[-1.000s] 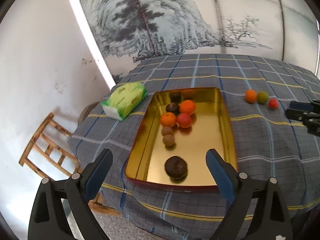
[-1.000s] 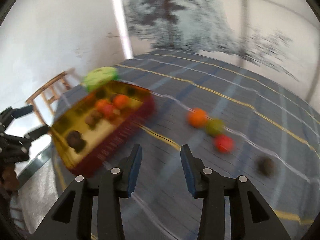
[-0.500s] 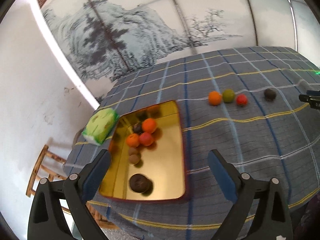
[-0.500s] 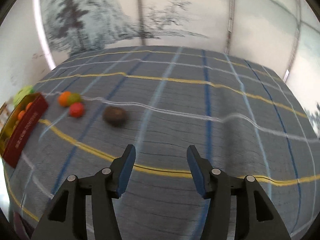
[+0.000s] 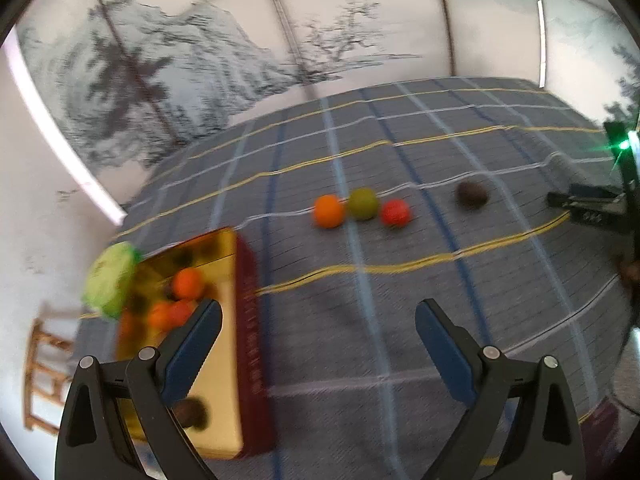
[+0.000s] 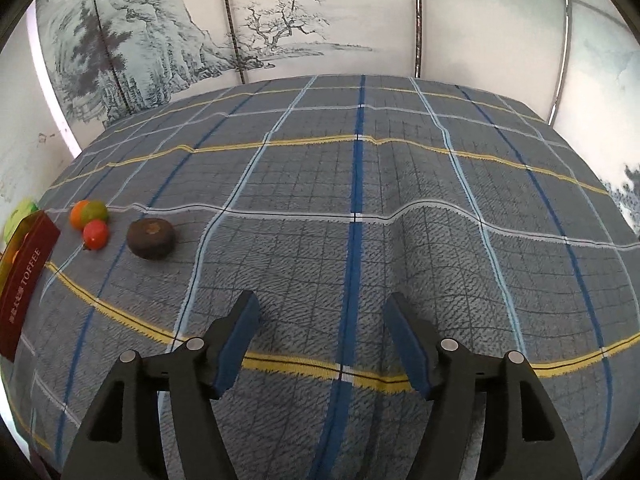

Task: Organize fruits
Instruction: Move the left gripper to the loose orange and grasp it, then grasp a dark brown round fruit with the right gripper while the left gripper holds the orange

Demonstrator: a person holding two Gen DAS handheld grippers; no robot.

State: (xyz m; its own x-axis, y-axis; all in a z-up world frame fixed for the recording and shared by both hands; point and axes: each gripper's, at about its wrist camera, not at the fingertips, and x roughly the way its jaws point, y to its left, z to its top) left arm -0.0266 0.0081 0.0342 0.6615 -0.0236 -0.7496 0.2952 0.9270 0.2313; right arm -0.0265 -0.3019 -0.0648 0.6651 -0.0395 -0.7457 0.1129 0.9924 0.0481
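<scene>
A gold tin tray (image 5: pixel 224 360) with dark red sides holds several orange, red and brown fruits at the table's left end; its side also shows in the right wrist view (image 6: pixel 24 280). On the cloth lie an orange fruit (image 5: pixel 328 211), a green fruit (image 5: pixel 363 203), a red fruit (image 5: pixel 395 213) and a dark brown fruit (image 5: pixel 472 195). They also show in the right wrist view: orange (image 6: pixel 78 213), green (image 6: pixel 96 210), red (image 6: pixel 96 234), brown (image 6: pixel 151 238). My left gripper (image 5: pixel 318 336) is open and empty, above the cloth beside the tray. My right gripper (image 6: pixel 322 332) is open and empty, right of the fruits.
A grey plaid cloth (image 6: pixel 360 208) covers the table. A green tissue pack (image 5: pixel 110 280) lies left of the tray. A wooden chair (image 5: pixel 44 368) stands below the table's left edge. A painted screen (image 6: pixel 280 28) backs the table. The right gripper shows at the left view's right edge (image 5: pixel 588 204).
The left gripper has swung right, from over the tray toward the loose fruits. The right gripper has swung right and away from the tray, and its jaws have opened wider.
</scene>
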